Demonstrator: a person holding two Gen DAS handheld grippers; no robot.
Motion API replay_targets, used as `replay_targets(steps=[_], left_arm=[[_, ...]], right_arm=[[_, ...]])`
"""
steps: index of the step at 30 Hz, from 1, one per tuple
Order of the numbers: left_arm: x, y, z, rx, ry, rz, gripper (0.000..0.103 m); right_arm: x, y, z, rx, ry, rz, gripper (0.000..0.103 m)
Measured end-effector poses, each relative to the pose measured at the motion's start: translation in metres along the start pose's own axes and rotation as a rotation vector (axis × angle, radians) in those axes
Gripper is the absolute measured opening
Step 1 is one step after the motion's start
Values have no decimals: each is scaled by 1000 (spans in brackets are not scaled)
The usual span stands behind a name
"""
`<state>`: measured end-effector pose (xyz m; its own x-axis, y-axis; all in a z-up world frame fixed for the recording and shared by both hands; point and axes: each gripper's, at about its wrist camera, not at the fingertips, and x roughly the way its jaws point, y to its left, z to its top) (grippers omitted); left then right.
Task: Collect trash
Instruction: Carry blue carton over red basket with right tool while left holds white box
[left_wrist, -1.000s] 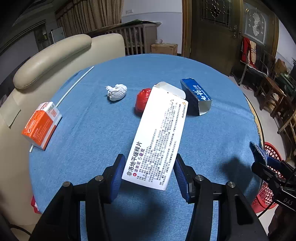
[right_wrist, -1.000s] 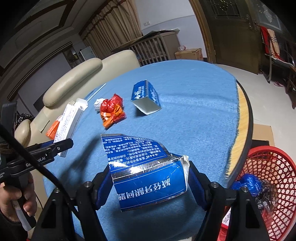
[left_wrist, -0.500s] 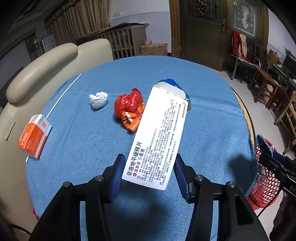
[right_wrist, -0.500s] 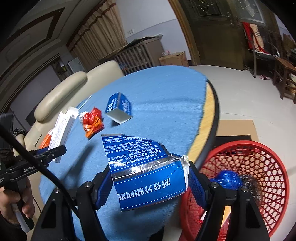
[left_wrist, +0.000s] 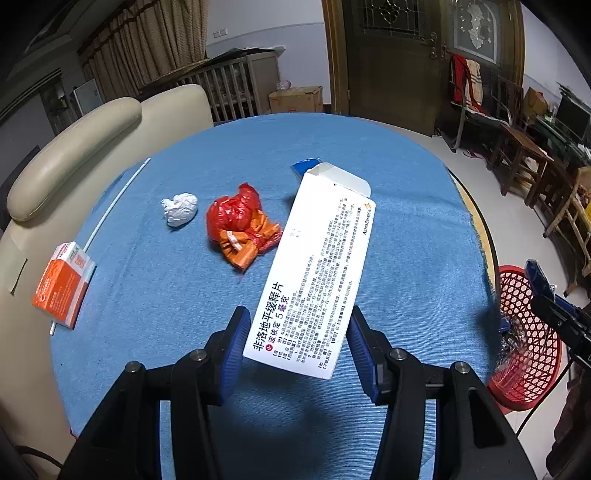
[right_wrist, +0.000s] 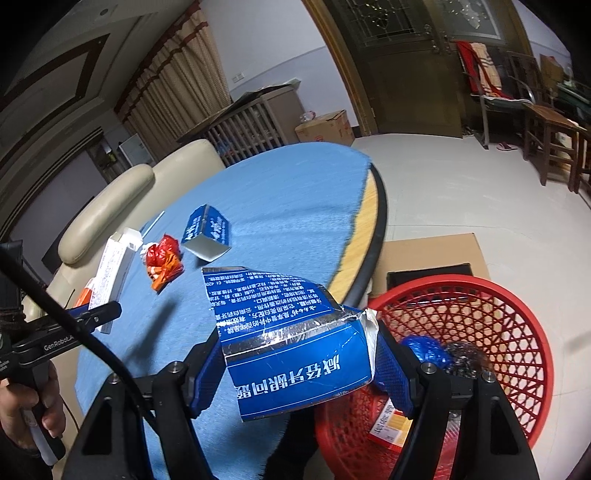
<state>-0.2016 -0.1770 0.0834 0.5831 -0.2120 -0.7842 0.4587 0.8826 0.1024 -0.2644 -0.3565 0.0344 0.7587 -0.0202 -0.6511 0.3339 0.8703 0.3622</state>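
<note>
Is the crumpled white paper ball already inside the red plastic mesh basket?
No, the crumpled white paper ball lies on the blue tablecloth, while the red plastic mesh basket stands on the floor beside the table.

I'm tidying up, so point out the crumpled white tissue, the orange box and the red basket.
crumpled white tissue (left_wrist: 180, 209), left wrist view, middle of the wad.
orange box (left_wrist: 61, 286), left wrist view, orange top face.
red basket (right_wrist: 517, 306), right wrist view, far rim.
</note>
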Motion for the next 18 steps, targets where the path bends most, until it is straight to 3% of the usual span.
replay_targets(steps=[18], left_arm=[[-1,-42,2,67,0,-38,55]], right_arm=[[-26,-61,-16,106,-26,-87,76]])
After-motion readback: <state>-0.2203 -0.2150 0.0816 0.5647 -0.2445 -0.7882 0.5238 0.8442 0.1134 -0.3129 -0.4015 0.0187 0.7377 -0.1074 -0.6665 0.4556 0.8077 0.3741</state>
